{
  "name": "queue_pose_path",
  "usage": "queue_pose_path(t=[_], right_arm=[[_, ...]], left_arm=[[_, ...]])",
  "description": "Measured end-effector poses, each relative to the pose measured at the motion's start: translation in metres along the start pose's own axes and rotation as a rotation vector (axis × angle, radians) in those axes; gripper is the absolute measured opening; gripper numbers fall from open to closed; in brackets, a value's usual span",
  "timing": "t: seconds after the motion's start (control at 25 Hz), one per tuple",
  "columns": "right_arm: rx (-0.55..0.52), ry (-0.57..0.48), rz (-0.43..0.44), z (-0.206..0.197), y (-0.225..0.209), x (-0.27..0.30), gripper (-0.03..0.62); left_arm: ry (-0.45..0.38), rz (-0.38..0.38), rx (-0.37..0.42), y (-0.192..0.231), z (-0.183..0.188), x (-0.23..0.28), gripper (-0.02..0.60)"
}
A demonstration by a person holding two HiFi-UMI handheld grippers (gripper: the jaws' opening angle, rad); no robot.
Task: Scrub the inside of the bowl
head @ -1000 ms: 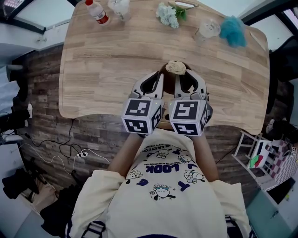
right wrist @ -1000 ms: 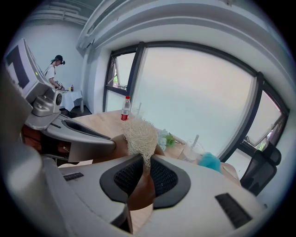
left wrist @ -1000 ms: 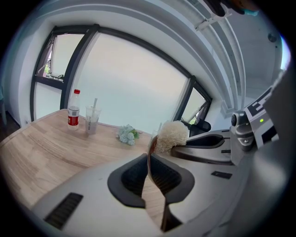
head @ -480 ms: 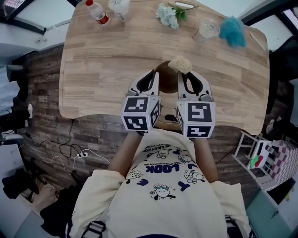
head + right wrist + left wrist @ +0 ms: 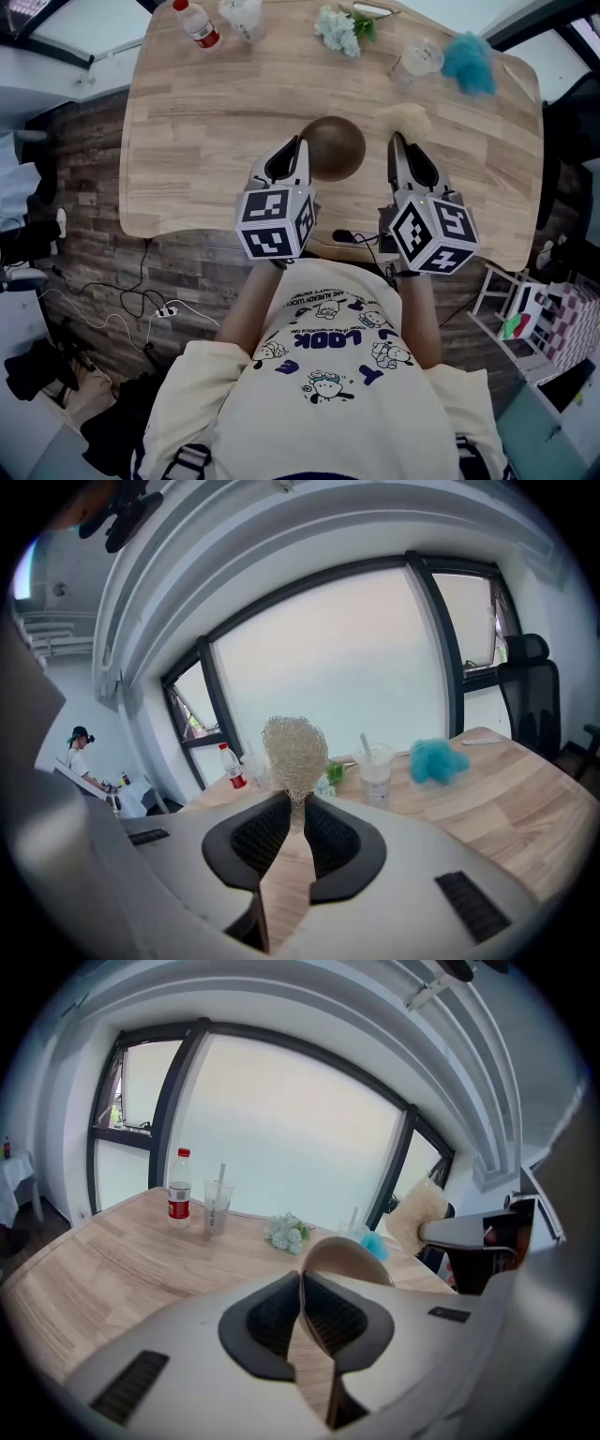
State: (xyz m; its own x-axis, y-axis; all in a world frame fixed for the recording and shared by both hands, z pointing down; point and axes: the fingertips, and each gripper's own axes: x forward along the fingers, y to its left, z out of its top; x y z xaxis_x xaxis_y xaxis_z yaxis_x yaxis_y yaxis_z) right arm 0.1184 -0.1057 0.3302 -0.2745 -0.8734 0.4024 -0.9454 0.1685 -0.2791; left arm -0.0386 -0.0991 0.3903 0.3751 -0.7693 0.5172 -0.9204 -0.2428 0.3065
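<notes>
Left gripper: I see my left gripper (image 5: 298, 155) over the near-middle of the counter (image 5: 206, 131), its marker cube toward me.
Left fingers: the fingers (image 5: 260, 1327) are clamped on the rim of the bowl (image 5: 349, 1258). The thin wall runs straight down between the two dark pads.
Bowl: in the head view the bowl (image 5: 333, 148) is a dark brown round just beside the left fingertips, on their right. In the left gripper view it arches up past the fingers, tilted on edge. I cannot tell whether it touches the counter.
Right gripper: my right gripper (image 5: 398, 142) sits to the right of the bowl and apart from it, its cube over the counter's near edge.
Right fingers: these fingers (image 5: 260, 840) are pinched nearly together on the narrow lower end of the scrubber (image 5: 295, 747).
Scrubber: a pale wire-mesh ball standing up beyond the right fingertips. In the head view the scrubber (image 5: 403, 117) lies outside the bowl, to its right.
Far edge of counter: a red-labelled bottle (image 5: 197, 23) and a plastic cup (image 5: 242, 17) on the left, a bunch of pale flowers (image 5: 339, 30) in the middle, then a second clear cup (image 5: 417, 61) and a teal puff (image 5: 469, 61) on the right.
Background: in the right gripper view a person (image 5: 80, 752) is far off to the left, past the windows.
</notes>
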Motion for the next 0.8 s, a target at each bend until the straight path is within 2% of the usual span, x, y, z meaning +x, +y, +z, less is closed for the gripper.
queue_pose_path(t=[0.12,0.4,0.8], right_arm=[[-0.005,0.004,-0.020,-0.007,-0.003,-0.001,0.044],[0.090,-0.003,-0.020,-0.023,-0.002,-0.001,0.044],[0.076,0.053,-0.055,-0.048,-0.010,0.000,0.044]], left_arm=[[-0.005,0.008,0.012,0.000,0.002,0.001,0.046],[-0.015,0.025,0.024,0.001,0.004,0.001,0.046],[-0.017,0.045,0.023,0.004,0.002,-0.001,0.046]])
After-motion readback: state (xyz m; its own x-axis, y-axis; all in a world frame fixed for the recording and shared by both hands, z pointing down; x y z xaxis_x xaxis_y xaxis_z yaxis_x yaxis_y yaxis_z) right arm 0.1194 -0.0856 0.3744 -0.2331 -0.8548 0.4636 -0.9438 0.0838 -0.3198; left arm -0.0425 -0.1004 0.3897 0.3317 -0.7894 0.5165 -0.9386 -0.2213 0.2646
